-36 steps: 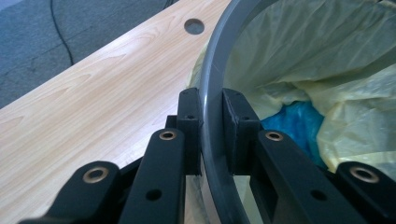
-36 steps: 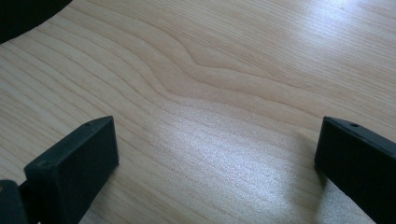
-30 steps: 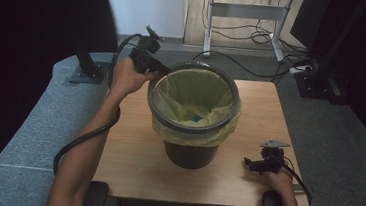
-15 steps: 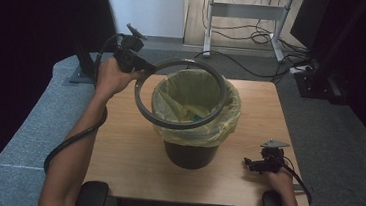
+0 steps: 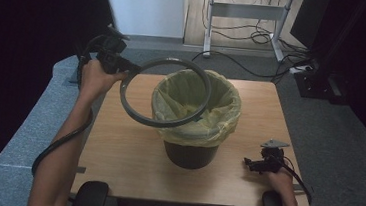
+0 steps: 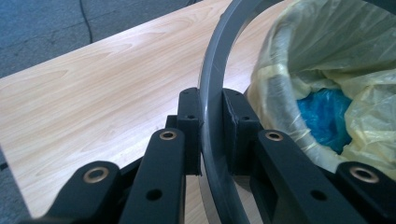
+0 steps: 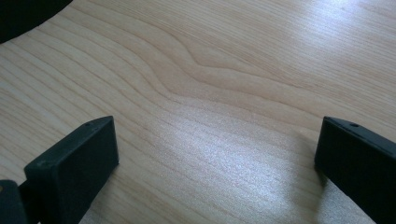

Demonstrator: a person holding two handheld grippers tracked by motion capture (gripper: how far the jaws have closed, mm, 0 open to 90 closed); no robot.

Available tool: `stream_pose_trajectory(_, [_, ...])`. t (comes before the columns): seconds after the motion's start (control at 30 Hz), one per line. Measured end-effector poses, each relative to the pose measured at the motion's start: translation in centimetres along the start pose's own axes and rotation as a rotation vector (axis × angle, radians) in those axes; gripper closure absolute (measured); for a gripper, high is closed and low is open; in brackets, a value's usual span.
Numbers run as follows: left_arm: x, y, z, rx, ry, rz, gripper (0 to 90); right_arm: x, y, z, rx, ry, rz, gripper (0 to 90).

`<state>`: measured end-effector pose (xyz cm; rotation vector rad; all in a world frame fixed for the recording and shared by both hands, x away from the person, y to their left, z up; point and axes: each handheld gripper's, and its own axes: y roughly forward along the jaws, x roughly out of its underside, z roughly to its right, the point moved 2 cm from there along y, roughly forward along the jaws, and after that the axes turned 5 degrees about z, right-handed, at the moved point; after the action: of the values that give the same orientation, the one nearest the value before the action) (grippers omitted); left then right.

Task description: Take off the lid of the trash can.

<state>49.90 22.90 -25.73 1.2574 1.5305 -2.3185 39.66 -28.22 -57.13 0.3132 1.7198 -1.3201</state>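
1. Since a second ago, my left gripper [image 5: 124, 66] has lifted the grey ring [image 5: 167, 92] off the bin [image 5: 189, 153] and carried it toward the table's [image 5: 117, 142] left edge.
2. Its fingers [image 6: 189, 123] are clamped on the ring's band, nearly closed.
3. Tilted, the ring hangs over the bin's left side, above the yellow liner [image 5: 219, 121].
4. I keep my right gripper [image 5: 250, 163] near the table's front right corner, fingers [image 7: 74, 158] wide apart, holding nothing.

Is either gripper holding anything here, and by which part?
The left gripper is shut on the grey ring, pinching its band at the edge nearest the hand. The right gripper is open over the table, holding nothing.
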Motion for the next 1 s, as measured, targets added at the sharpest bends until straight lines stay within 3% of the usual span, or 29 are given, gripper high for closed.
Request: stream_pose_trajectory(1.0, [5.5, -5.2, -6.8, -0.114, -0.135, 0.028, 78.5, 0.0, 0.0, 0.0, 0.0, 0.0, 0.0, 0.0])
